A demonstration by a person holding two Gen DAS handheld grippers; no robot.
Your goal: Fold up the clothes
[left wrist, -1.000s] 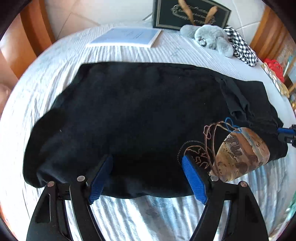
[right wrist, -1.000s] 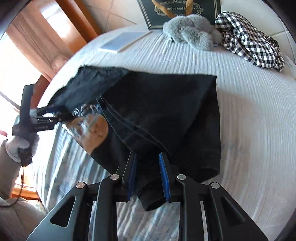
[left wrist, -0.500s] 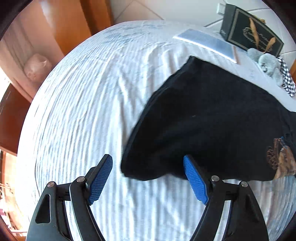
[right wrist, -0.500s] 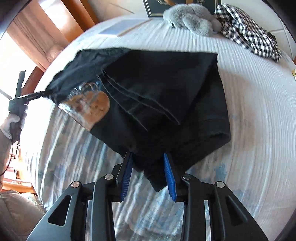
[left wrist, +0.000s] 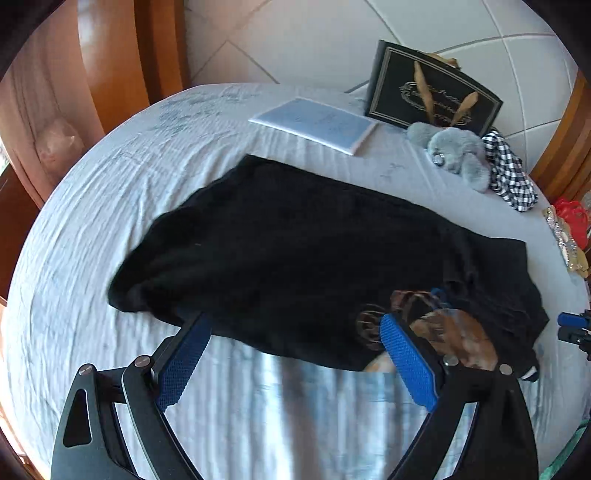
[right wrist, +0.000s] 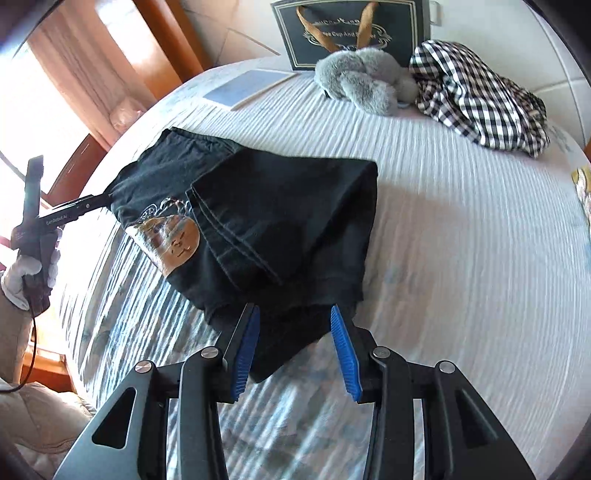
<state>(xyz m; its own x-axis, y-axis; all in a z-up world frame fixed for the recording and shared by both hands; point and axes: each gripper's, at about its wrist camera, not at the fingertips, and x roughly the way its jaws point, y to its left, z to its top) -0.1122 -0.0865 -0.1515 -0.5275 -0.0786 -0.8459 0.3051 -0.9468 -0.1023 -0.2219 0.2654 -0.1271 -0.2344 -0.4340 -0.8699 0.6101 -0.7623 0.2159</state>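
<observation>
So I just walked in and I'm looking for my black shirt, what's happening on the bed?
A person with a handheld gripper in each hand is folding a black garment with a brown print on the bed. One side is already folded over. The right gripper is opening, with the near hem lying between its pads but not pinched. The left gripper is opening too, at the other near edge, holding nothing. A checked cloth, a grey plush toy, a booklet and a dark gift bag lie beyond.

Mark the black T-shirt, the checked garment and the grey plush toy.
black T-shirt [left wrist: 295, 258]: left wrist view, middle of the dark cloth.
checked garment [right wrist: 480, 96]: right wrist view, crumpled centre.
grey plush toy [right wrist: 362, 83]: right wrist view, fluffy body.
</observation>
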